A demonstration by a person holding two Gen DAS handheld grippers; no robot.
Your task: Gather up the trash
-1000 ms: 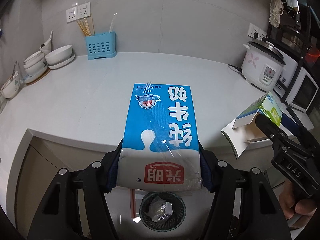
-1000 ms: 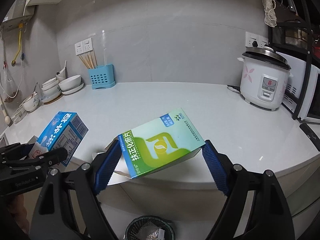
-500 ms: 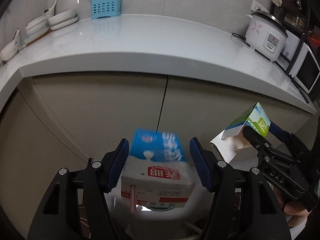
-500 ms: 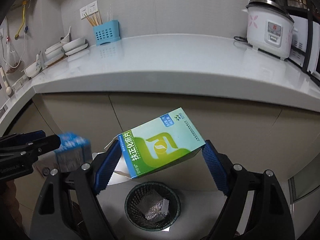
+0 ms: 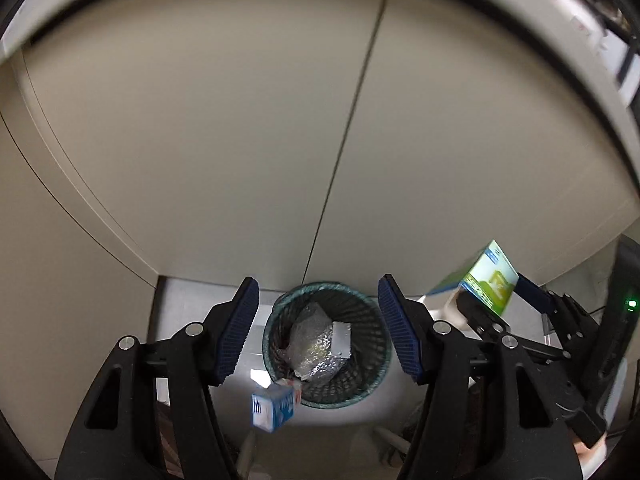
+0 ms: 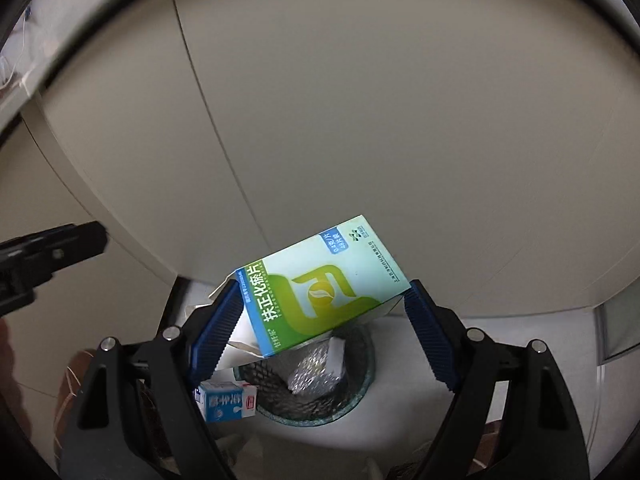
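My left gripper point(image 5: 318, 330) is open and empty above a dark mesh waste basket point(image 5: 376, 380) on the floor. The blue and white milk carton point(image 5: 274, 408) is at the basket's near left rim, outside my jaws; it also shows in the right wrist view point(image 6: 226, 402). Crumpled silver foil point(image 5: 320, 344) lies inside the basket. My right gripper point(image 6: 320, 322) is shut on a green and white medicine box point(image 6: 320, 288) and holds it tilted over the basket point(image 6: 360, 384). The box also shows in the left wrist view point(image 5: 486, 280).
Beige cabinet doors point(image 5: 240, 120) with a vertical seam stand behind the basket. The pale floor point(image 6: 500, 340) lies around it. The left gripper's tip point(image 6: 52, 256) is at the left edge of the right wrist view.
My left gripper opened and the milk carton dropped out to the basket's rim. Both grippers came down from the counter and now tilt toward the floor. The right still holds the medicine box.
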